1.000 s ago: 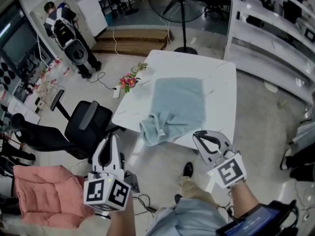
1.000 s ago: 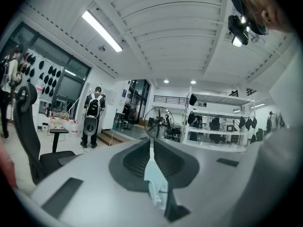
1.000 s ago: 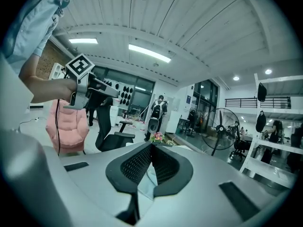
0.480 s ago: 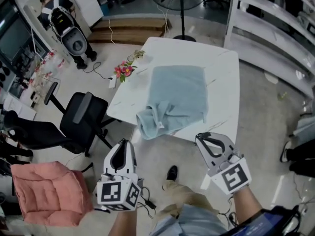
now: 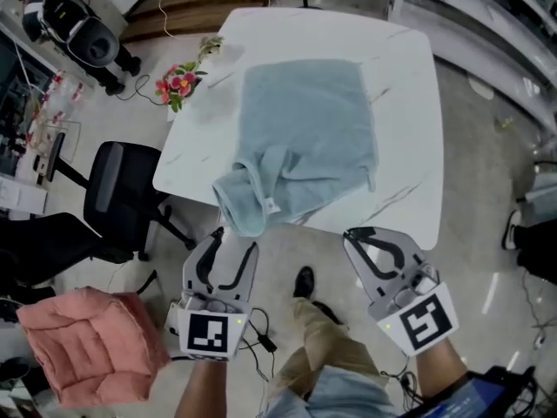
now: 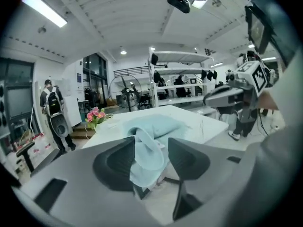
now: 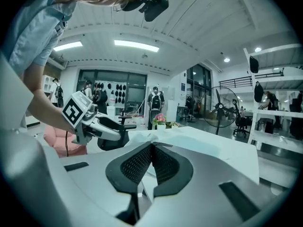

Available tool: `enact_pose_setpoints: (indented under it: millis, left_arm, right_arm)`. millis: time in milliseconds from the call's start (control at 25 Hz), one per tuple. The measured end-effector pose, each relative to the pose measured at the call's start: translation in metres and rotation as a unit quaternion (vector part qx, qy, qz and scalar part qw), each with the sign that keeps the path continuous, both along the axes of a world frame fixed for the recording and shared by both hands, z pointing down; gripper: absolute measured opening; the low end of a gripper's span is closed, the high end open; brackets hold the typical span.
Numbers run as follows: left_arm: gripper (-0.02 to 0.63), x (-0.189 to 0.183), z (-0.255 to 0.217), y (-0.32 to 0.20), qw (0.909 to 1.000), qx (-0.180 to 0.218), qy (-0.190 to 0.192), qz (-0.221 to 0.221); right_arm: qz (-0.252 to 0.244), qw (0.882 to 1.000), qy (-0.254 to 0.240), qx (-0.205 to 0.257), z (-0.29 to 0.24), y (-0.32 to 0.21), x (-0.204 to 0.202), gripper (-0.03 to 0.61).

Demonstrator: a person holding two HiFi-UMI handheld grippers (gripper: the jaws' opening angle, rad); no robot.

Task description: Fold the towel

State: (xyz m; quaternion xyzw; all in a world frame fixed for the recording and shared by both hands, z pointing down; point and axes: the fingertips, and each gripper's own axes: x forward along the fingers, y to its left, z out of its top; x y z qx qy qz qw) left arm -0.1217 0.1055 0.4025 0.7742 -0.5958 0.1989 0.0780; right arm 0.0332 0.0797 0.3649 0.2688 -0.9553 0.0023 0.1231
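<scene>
A light blue towel [image 5: 305, 129] lies spread on the white table [image 5: 405, 103]. Its near left corner is bunched up and hangs over the table's front edge. My left gripper [image 5: 235, 240] is just below that bunched corner; its jaws have just been opening. In the left gripper view [image 6: 151, 148] the hanging fold of the towel [image 6: 156, 124] shows in the gap, and the pads do not press on it. My right gripper [image 5: 352, 235] hovers shut and empty off the front edge, to the right of the towel's corner. Its pads [image 7: 152, 160] meet with nothing between them.
A black office chair [image 5: 122, 198] stands left of the table, with a pink cushion [image 5: 83, 342] nearer to me. Pink flowers [image 5: 177, 84] sit by the table's left edge. My shoe [image 5: 304, 281] is on the floor between the grippers. White shelving runs along the right.
The left gripper has moved right and forward to the towel's hanging corner, and its jaws have opened. The right gripper stays shut near the front edge. The table fills more of the view.
</scene>
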Motion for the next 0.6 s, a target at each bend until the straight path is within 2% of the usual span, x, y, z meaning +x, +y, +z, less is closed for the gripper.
enact_pose_setpoints:
  millis: [160, 240, 320, 400, 480, 600]
  left_arm:
    - [0.229, -0.011, 0.027, -0.005, 0.9993, -0.014, -0.026, 0.021]
    - [0.227, -0.02, 0.039, -0.003, 0.9965, -0.015, -0.073, 0.038]
    - [0.227, -0.024, 0.05, -0.002, 0.9869, -0.016, -0.146, 0.066]
    - [0.225, -0.025, 0.059, -0.004, 0.975, -0.014, -0.202, 0.091]
    - [0.225, -0.024, 0.069, -0.006, 0.9673, -0.012, -0.229, 0.107]
    - [0.222, -0.02, 0.083, -0.009, 0.9615, 0.001, -0.244, 0.126]
  right_arm:
    - [0.004, 1.0, 0.01, -0.016, 0.025, -0.003, -0.006, 0.015]
    - [0.004, 1.0, 0.009, -0.025, 0.032, -0.001, -0.009, 0.015]
    - [0.003, 0.999, 0.015, -0.032, 0.04, 0.0, -0.011, 0.015]
    - [0.007, 0.999, 0.018, -0.037, 0.046, -0.001, -0.012, 0.015]
    - [0.012, 0.999, 0.017, -0.043, 0.05, -0.003, -0.013, 0.015]
    - [0.012, 0.999, 0.023, -0.048, 0.055, -0.004, -0.014, 0.015]
